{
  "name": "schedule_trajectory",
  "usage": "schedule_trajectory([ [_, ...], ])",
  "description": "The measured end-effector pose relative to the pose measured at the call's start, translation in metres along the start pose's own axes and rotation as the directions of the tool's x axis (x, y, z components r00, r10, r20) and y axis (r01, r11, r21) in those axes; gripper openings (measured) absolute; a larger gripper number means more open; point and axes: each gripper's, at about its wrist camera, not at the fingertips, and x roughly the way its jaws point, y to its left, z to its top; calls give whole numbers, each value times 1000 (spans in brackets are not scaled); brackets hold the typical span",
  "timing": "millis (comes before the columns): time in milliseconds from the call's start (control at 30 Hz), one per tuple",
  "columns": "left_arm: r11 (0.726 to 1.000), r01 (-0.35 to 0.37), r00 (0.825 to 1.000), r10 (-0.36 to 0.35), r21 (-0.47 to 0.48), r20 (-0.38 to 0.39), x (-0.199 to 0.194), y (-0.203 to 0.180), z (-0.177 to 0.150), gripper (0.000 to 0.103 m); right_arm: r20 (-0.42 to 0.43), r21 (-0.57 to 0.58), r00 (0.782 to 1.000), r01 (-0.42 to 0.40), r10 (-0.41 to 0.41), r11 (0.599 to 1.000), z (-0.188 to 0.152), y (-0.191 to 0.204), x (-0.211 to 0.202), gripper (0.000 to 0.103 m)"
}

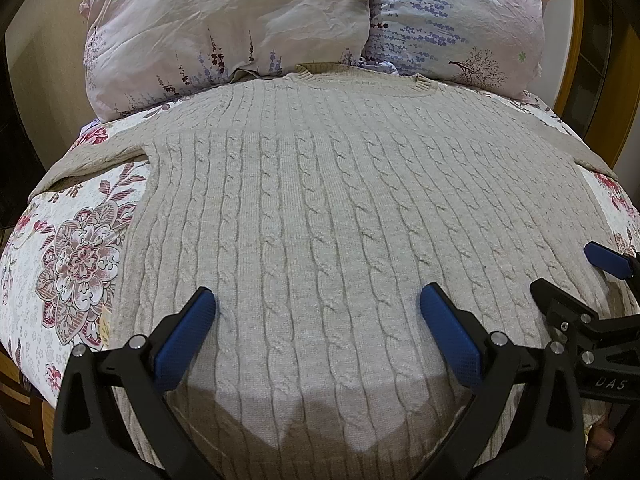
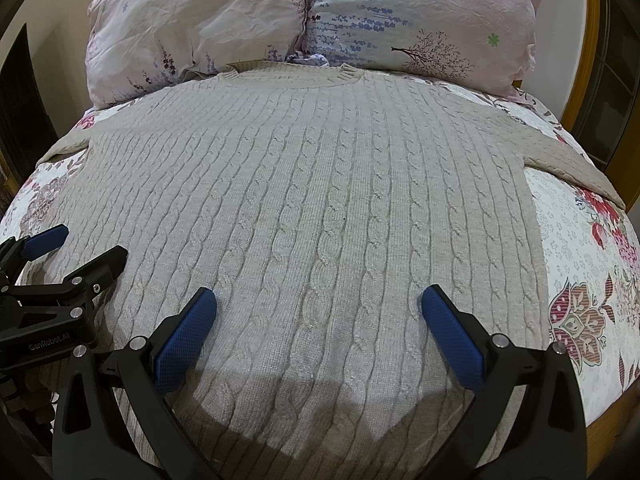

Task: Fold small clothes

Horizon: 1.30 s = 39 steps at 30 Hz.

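Note:
A beige cable-knit sweater (image 1: pixel 320 200) lies spread flat on the bed, neck toward the pillows, both sleeves stretched out sideways; it also fills the right wrist view (image 2: pixel 312 200). My left gripper (image 1: pixel 318 304) is open and empty, hovering over the sweater's lower left part. My right gripper (image 2: pixel 318 304) is open and empty over the lower right part. The right gripper shows at the right edge of the left wrist view (image 1: pixel 576 276). The left gripper shows at the left edge of the right wrist view (image 2: pixel 80 248). The hem is hidden under the grippers.
The bed has a floral quilt (image 1: pixel 80 256), which also shows in the right wrist view (image 2: pixel 580 280). Two pale printed pillows (image 1: pixel 224 24) (image 2: pixel 420 20) rest at the head, touching the sweater's collar. A wooden bed frame (image 2: pixel 580 80) curves along the right side.

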Motion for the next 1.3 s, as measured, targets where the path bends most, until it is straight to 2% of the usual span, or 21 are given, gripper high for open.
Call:
schedule_trajectory([
  [533, 1000, 1, 1000, -1, 1, -11, 0, 0, 5, 101, -73, -20, 997, -19, 17, 1000, 7, -2, 4, 102],
  [667, 1000, 8, 999, -8, 9, -40, 4, 2, 7, 101, -63, -34, 998, -29, 27, 999, 6, -2, 4, 102],
  [733, 999, 27, 997, -25, 28, -69, 7, 4, 12, 101, -98, -71, 993, -72, 64, 995, 11, -5, 5, 102],
  [800, 998, 46, 995, -42, 45, -93, 8, 6, 17, 101, -115, -41, 988, -110, 105, 993, 27, -24, 5, 102],
  [867, 998, 40, 994, -36, 38, -99, 9, 11, 24, 101, -25, 118, 995, -97, 101, 988, 52, -78, -5, 102],
  [933, 1000, 16, 997, -15, 17, -81, 8, 18, 31, 101, 23, 315, 999, -40, 35, 948, 76, -152, -7, 102],
  [967, 1000, 16, 997, -16, -2, -72, 8, 23, 38, 101, 38, 435, 999, -6, -11, 900, 85, -199, -7, 100],
  [1000, 999, 29, 997, -30, -17, -66, 8, 27, 43, 101, 50, 553, 998, 13, -48, 833, 89, -247, -7, 96],
  [1033, 998, 53, 997, -55, -33, -57, 8, 32, 48, 101, 55, 632, 996, 22, -74, 775, 89, -282, -6, 86],
  [1067, 995, 86, 995, -89, -56, -42, 8, 39, 54, 101, 53, 700, 994, 33, -98, 713, 88, -315, -4, 81],
  [1100, 991, 113, 993, -115, -77, -27, 8, 45, 59, 101, 45, 756, 992, 45, -120, 653, 88, -348, 0, 77],
  [1133, 986, 131, 991, -133, -99, -14, 9, 51, 63, 101, 34, 812, 988, 62, -154, 580, 84, -384, 3, 69],
  [1167, 984, 128, 992, -129, -124, -6, 10, 59, 69, 101, 16, 850, 983, 82, -182, 521, 81, -409, 6, 69],
  [1233, 985, 88, 996, -89, -148, 1, 11, 70, 77, 101, -10, 909, 977, 97, -212, 406, 71, -451, 13, 63],
  [1300, 981, 50, 999, -47, -188, 18, 11, 86, 83, 101, -32, 942, 979, 97, -202, 323, 61, -477, 24, 55],
])
